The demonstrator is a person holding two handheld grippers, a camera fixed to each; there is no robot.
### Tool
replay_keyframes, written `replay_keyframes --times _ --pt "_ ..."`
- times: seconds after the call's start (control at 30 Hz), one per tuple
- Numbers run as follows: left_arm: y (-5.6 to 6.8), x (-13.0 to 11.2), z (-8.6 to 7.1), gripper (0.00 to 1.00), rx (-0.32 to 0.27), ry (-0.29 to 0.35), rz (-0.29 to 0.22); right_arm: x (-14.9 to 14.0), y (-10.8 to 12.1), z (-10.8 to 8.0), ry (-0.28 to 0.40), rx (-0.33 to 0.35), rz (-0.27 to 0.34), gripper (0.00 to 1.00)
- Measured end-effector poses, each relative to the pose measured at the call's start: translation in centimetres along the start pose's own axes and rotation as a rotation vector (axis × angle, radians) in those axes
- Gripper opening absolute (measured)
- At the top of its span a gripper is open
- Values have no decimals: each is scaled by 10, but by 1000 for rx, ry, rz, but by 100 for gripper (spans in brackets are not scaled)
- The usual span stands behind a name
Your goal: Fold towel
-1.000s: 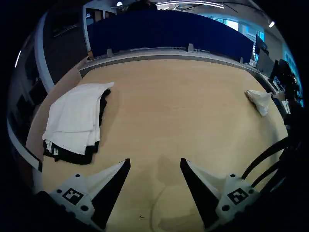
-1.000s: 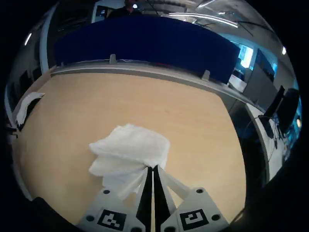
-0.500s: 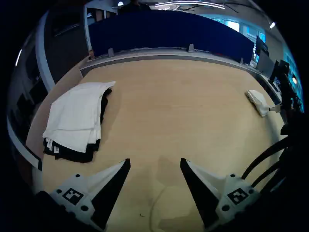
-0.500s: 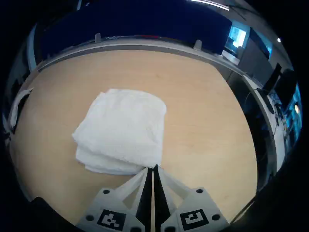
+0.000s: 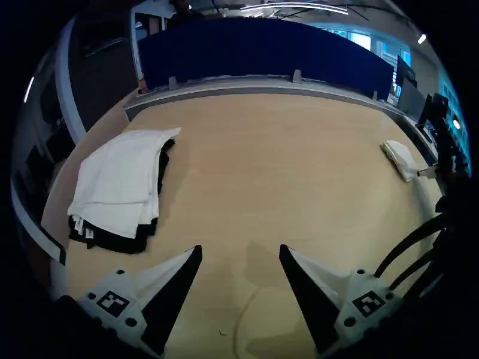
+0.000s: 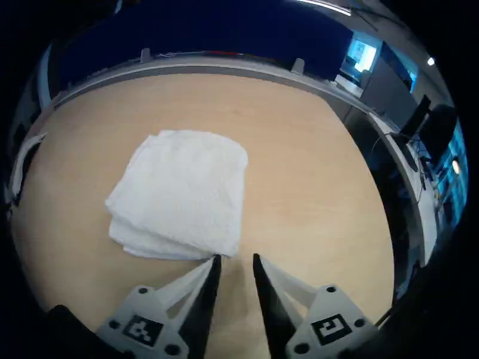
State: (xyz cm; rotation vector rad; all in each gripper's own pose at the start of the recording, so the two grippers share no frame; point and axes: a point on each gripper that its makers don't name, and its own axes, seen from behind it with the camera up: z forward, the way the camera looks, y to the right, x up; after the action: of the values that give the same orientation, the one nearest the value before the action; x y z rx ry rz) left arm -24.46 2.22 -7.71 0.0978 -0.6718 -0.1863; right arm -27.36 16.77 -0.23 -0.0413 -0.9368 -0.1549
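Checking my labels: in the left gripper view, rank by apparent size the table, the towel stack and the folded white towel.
1. table
2. towel stack
3. folded white towel, though it lies farther off

- L gripper (image 5: 239, 248) — jaws spread wide apart, coming in from 7 and 5 o'clock, aimed toward 12, level w/ each other.
- R gripper (image 6: 235, 258) — jaws parted by a narrow gap only, rising from 6 o'clock, leaning in slightly toward 12.

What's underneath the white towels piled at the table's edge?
Dark cloth pokes out beneath the white towels along two edges. How far it reaches underneath, and how many layers, is covered.
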Motion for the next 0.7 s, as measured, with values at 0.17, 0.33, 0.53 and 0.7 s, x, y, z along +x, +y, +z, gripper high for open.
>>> replay_keyframes --times 0.17,0.33,0.53,0.7 --pt "1 3 -1 96 -4 3 -1 -8 2 -5 -2 -10 -3 70" --pt "1 4 -1 96 -4 6 4 -11 5 -10 6 -25 -2 100" --pt "1 6 -2 96 -4 9 4 -11 4 -18 21 -29 -18 100" --pt "2 7 -2 96 -4 14 2 -2 -2 -24 63 -24 -21 100"
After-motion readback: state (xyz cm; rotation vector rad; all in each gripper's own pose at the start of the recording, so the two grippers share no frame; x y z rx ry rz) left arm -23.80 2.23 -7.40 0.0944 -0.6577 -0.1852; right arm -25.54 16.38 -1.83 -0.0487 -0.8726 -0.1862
